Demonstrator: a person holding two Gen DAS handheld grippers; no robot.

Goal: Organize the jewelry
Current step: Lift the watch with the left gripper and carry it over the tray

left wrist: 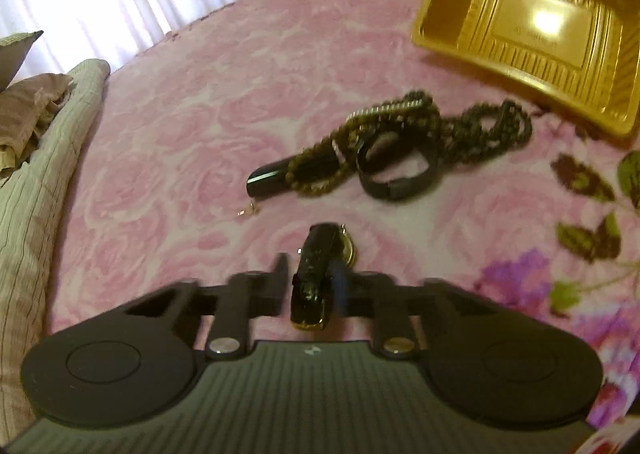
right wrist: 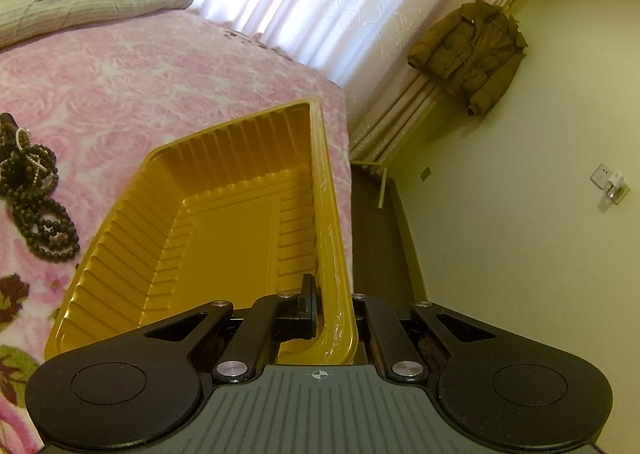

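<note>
Both grippers holding: watch and tray rim.

Low centre, the left gripper [left wrist: 310, 278] pinches a black watch [left wrist: 314, 274] over the pink bedspread [left wrist: 160, 142]; beyond, tangled bead necklaces [left wrist: 424, 134], then upper right the gold tray [left wrist: 432, 34]. The right gripper [right wrist: 324, 306] clamps the tray's bed-edge rim [right wrist: 332, 238].

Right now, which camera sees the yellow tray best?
The right wrist view: the ribbed yellow plastic tray fills it, its rim pinched by the right hand-held gripper. The left wrist view crops it.
</note>
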